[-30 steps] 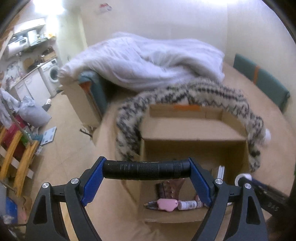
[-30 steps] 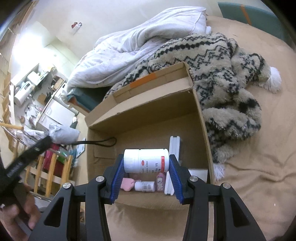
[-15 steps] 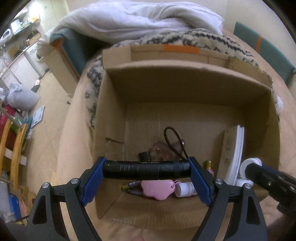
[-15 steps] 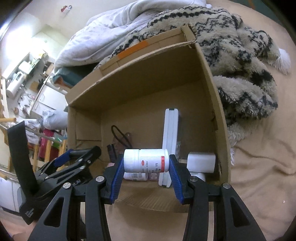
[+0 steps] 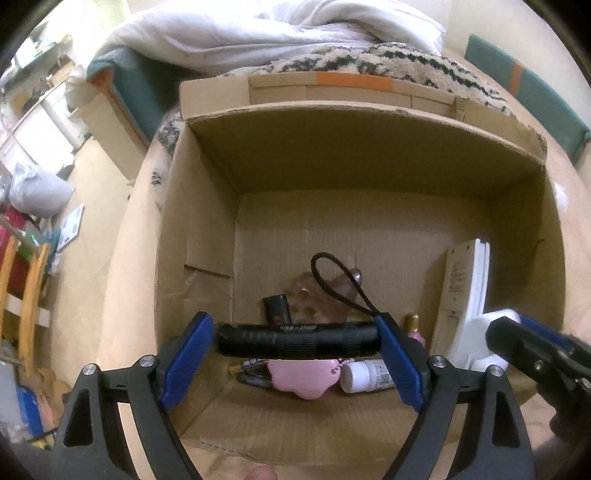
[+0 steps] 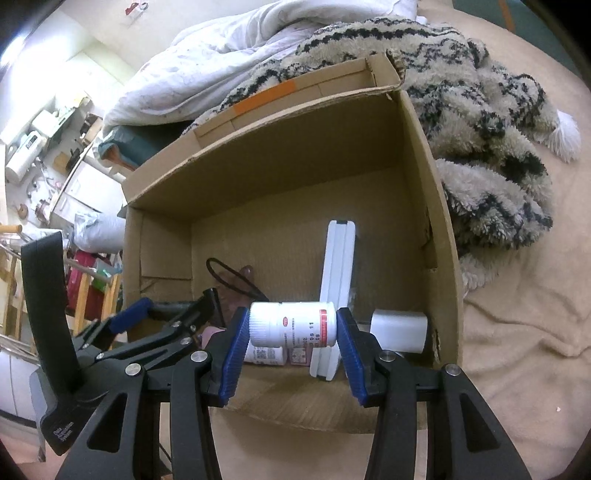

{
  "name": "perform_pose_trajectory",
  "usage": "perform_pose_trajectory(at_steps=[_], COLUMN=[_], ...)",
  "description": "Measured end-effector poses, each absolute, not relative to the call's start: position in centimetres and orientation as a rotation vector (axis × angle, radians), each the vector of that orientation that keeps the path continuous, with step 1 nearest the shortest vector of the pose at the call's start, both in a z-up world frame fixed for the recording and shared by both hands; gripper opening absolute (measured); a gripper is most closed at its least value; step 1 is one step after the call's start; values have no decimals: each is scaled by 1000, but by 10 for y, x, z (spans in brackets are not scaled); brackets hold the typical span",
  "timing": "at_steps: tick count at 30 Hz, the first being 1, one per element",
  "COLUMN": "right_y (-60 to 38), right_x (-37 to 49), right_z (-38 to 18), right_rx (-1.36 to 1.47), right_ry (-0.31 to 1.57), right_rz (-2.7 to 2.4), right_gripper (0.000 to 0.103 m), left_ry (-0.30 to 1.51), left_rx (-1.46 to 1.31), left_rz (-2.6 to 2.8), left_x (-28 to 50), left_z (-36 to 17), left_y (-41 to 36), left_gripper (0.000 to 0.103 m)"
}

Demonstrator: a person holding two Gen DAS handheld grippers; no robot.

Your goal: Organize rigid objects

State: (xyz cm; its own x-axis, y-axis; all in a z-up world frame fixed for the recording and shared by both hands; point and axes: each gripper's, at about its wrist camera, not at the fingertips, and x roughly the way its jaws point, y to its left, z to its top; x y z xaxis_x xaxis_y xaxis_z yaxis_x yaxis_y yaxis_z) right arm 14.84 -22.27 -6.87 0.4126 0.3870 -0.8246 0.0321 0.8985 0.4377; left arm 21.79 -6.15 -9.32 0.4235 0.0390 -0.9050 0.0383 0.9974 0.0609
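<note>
1. Currently, the left gripper is seen with its jaws wide and just opened further. The black flashlight lies crosswise between them; a gap is visible at its left end, while its right end sits against the right pad.
2. The right gripper is set at a narrower spread, also just eased open. The white bottle is carried on its side, and both pads appear to touch its ends.
3. Compared with a second ago, both grippers have been lowered from above the cardboard box to just inside its near edge. A release is therefore judged to be under way: the flashlight first, the bottle next.
4. On the box floor directly below, a pink item, a small white bottle and a flat white unit leaning against the right wall are already stored. The far half of the floor is bare, so further space is available.
5. The box is set on a tan bed cover, with a patterned fleece blanket and a white duvet behind it.
6. To the left, a tiled floor and a cluttered kitchen area are visible, too blurred for detail.
</note>
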Motion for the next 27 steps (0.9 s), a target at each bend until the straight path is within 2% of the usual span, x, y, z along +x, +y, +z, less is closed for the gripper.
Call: perform_pose_trajectory(at_steps=[1, 4, 10, 16, 27], right_y=[-223, -228, -237, -239, -228], right_x=[149, 147, 142, 129, 78], right_z=[-68, -64, -49, -31, 26], right_rx=[436, 483, 533, 494, 370], right_ry=[1129, 1100, 1021, 951, 800], right_rz=[242, 263, 275, 251, 210], right_gripper=[62, 76, 91, 98, 99], left_ry=[1127, 1104, 1053, 1014, 902], left_rx=[76, 73, 70, 8, 7], left_rz=[2, -7, 23, 35, 85], left_x=[217, 215, 208, 194, 152], left_z=[-91, -84, -64, -40, 20], left_y=[-61, -61, -56, -39, -5], left_gripper=[93, 100, 100, 100, 100])
